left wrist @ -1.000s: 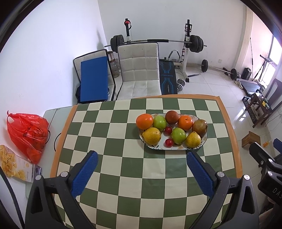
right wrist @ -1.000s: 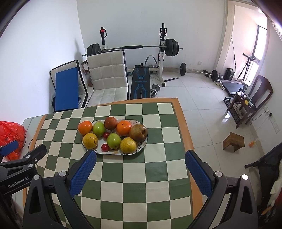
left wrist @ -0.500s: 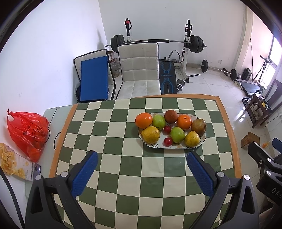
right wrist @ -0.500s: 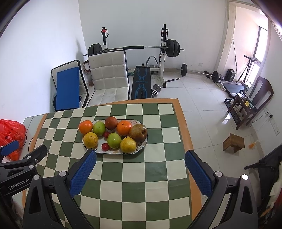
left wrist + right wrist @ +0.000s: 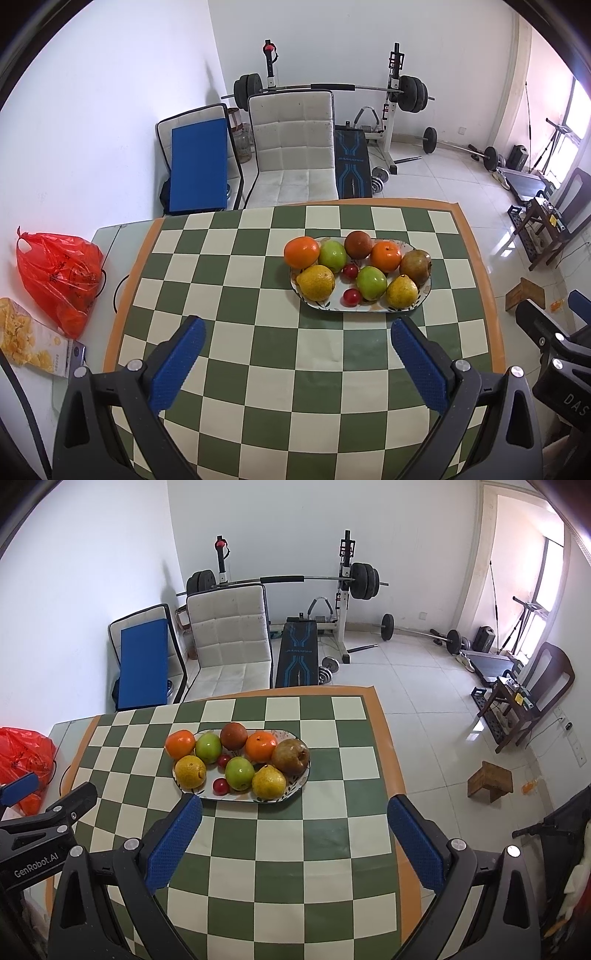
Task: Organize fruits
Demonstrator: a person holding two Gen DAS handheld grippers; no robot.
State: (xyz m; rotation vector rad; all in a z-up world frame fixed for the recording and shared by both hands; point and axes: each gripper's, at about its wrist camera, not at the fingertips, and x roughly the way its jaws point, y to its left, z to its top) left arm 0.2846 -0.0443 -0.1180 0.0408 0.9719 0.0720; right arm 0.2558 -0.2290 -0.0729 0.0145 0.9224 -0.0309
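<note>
Ahead of both claws, on the checked cloth: the whole arrangement lies within one dish.

Worktop (image 5: 229,354): checked green-and-cream cover with an orange border; it passes beneath both claws.

Left claw (image 5: 295,362): released, blue pads spread wide, gripping nothing; the dish lies ahead of it and slightly to its right.

Right claw (image 5: 293,840): likewise released and carrying nothing; the dish lies ahead of it and to its left, its near rim just beyond the left pad.

Plate (image 5: 424,293): oval and patterned, it holds every fruit in view.

Fruits (image 5: 371,282): back row, two oranges, a green apple and a dark red-brown fruit; front row, two yellow pears and a second green apple; a brown pear at the right end; two small red fruits in the middle.

Stage: fruit gathered on the dish suits either a finished sort or a load awaiting redistribution.

Handling note: round fruit rolls; any grasp should close across the widest part, clear of neighbours.
</note>
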